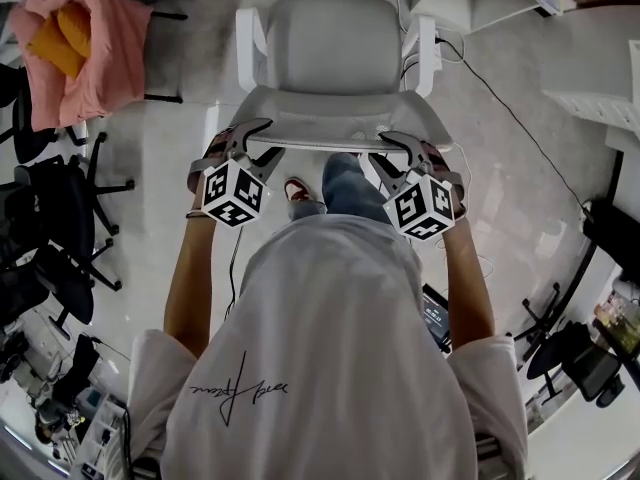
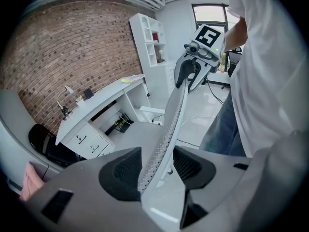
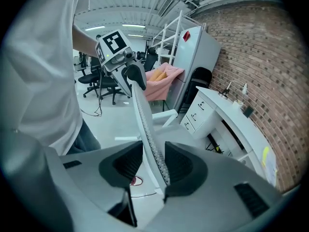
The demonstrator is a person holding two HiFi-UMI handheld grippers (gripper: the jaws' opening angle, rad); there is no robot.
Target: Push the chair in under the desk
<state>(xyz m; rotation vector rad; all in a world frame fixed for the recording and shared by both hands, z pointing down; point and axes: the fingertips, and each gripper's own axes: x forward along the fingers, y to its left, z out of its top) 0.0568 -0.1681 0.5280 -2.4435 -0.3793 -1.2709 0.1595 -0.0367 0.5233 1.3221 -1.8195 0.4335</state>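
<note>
grey-white mesh marks the backrest [image 1: 330,128] of the chair [image 1: 330,43], which is seen from above in the head view, standing on the glossy floor [image 1: 520,168] straight in front of the person. the left gripper [image 1: 262,138] is set on the left end of the backrest's top edge and the right gripper [image 1: 392,150] on the right end. the desk is not clearly made out beyond the seat in this view.

in the left gripper view the top edge of the backrest is seen running up between the two dark pads [image 2: 123,170], which are closed against it from both sides, so the backrest is judged to be gripped. the white desk [image 2: 104,98] is seen along the brick wall [image 2: 67,47], with its drawers and open knee space. bare floor is shown between it and the chair, so the two are apart.

in the right gripper view the same edge is clamped between that gripper's pads, and the desk is seen off to the side against the wall, not over the seat.

the hold is judged to be made. the push itself is judged not yet done, and the whole travel of the chair to the desk is left.
</note>
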